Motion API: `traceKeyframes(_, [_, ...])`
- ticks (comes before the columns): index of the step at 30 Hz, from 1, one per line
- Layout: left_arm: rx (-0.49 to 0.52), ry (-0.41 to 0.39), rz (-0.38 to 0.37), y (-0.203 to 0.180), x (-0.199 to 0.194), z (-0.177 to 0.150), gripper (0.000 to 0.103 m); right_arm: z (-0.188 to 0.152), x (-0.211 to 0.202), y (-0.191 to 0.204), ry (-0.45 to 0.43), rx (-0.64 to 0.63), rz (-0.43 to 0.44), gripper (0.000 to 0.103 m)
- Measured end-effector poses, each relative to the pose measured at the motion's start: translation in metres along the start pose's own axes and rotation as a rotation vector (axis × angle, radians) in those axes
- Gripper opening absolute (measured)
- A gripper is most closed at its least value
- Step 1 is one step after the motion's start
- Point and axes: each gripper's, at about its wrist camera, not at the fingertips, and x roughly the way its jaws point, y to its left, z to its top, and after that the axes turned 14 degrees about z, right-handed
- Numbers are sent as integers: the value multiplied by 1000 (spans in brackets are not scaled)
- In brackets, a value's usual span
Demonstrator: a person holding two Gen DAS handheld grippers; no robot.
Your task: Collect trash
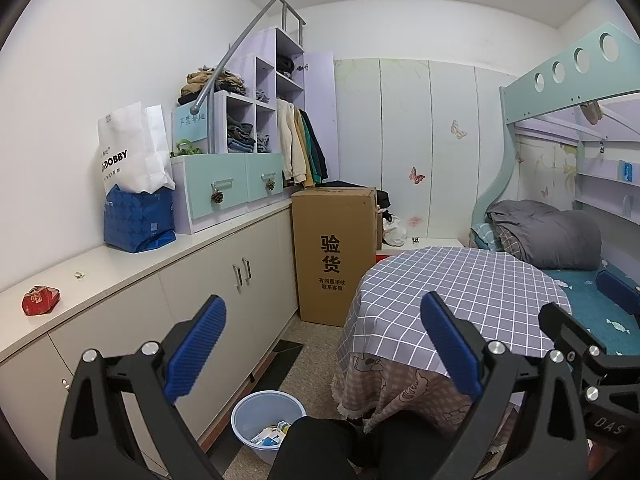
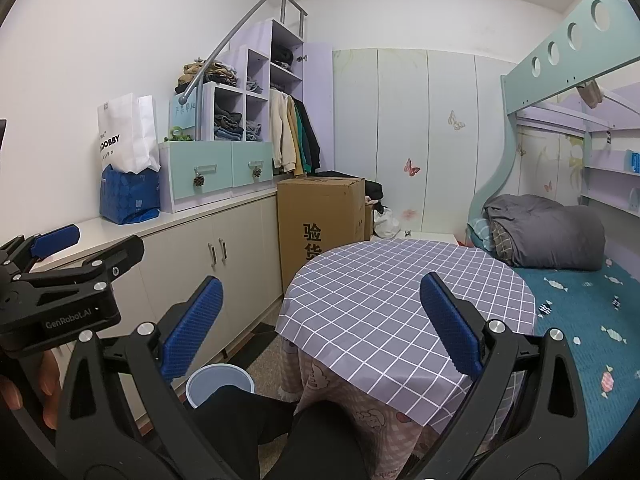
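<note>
A crumpled red wrapper (image 1: 40,300) lies on the white counter (image 1: 132,264) at far left, its long axis running roughly left to right along the counter, the more pointed end toward the right; it touches nothing else. A small white scrap (image 1: 79,275) lies on the same counter just right of it, apart from it, too small to give a heading. Further along the counter stand a blue bag (image 1: 138,220) and, behind it, a white paper bag (image 1: 132,148), then a stepped shelf unit (image 1: 240,132) with folded clothes. The left gripper (image 1: 320,344) hangs in mid-air with its jaws spread wide and nothing between its blue pads (image 1: 196,344). On the floor below it, beside the cabinet doors (image 1: 224,280), stands a pale blue bin (image 1: 256,412) with bits of paper and packaging in it, partly hidden by the person's dark trouser leg (image 1: 320,448). A tall cardboard box (image 1: 334,256) stands upright at the end of the cabinets. Right of centre is a round table (image 2: 400,296) under a grey checked cloth, its top bare. The right gripper (image 2: 320,340) is held over the near edge of the table, jaws likewise wide apart and empty. At far right is a bunk bed (image 2: 592,320) with a teal sheet and a rolled grey quilt (image 2: 548,232). The walls are white, the floor speckled stone.
</note>
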Motion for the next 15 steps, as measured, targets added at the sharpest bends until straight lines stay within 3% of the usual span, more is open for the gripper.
traceKeyframes(15, [2,2,0,0,0,0,96,0,0,0,1,2,1,97])
